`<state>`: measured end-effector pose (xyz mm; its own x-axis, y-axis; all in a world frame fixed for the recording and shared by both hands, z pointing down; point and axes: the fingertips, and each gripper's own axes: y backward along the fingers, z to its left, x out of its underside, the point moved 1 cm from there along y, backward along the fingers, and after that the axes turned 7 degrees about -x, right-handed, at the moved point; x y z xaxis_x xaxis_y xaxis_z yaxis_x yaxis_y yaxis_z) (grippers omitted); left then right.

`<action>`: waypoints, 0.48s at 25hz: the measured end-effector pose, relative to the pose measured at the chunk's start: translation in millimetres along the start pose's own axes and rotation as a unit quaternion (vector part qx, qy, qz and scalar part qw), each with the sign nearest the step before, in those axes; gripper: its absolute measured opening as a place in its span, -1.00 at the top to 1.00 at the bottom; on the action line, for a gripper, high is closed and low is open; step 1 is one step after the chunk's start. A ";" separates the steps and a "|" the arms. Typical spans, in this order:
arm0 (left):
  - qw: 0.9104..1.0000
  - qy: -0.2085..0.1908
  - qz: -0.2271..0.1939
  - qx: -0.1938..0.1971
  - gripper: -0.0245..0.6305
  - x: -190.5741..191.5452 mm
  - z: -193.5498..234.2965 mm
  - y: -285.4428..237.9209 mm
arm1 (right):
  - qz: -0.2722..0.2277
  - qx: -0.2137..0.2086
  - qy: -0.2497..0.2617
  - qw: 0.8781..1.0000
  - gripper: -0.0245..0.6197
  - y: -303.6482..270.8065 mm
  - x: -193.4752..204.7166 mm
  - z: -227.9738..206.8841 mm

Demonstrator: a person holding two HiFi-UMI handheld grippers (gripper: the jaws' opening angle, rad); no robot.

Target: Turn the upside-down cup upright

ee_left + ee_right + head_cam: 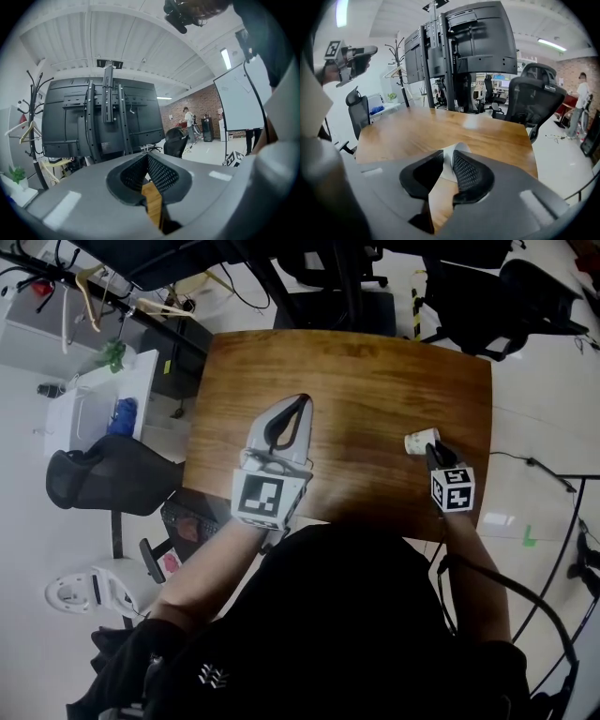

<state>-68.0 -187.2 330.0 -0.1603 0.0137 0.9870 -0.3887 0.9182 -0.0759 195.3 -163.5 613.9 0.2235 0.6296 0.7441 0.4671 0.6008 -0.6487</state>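
A white paper cup (421, 441) lies tilted over the right part of the wooden table (356, 381), with its mouth turned sideways. My right gripper (432, 450) points down at it from the near side. In the right gripper view the cup's white wall (446, 164) sits pinched between the two black pads of the right gripper (447, 158). My left gripper (302, 401) hovers over the table's left half, pointing level. Its jaws meet at the tips with nothing between them, as the left gripper view shows (147, 157).
Black office chairs (536, 89) and a dark monitor stand (468, 42) lie beyond the table's far edge. A black chair (103, 479) and a white cabinet (98, 399) stand to the left. The table's right edge runs just past the cup.
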 end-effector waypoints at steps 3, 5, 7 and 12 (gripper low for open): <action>1.000 0.006 -0.007 0.000 0.93 -1.2 -2.7 -1.7 | 0.000 0.001 0.033 0.999 0.85 6.6 -6.2 8.4; 1.000 0.011 -0.005 0.004 0.93 0.1 -5.5 -3.6 | 0.003 -0.002 0.047 0.999 0.88 10.2 -8.2 13.7; 1.000 0.009 -0.010 0.009 0.93 -0.8 -8.3 -5.5 | 0.013 -0.006 0.062 0.998 0.88 12.3 -7.2 18.4; 1.000 0.010 -0.013 0.014 0.93 -0.8 -12.9 -6.9 | 0.080 -0.024 0.118 0.990 0.88 11.5 3.2 35.2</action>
<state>-53.5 -188.4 331.6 -0.1317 -0.0016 0.9913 -0.4176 0.9070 -0.0540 171.3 -137.2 603.2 0.4881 0.5794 0.6527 0.4491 0.4745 -0.7571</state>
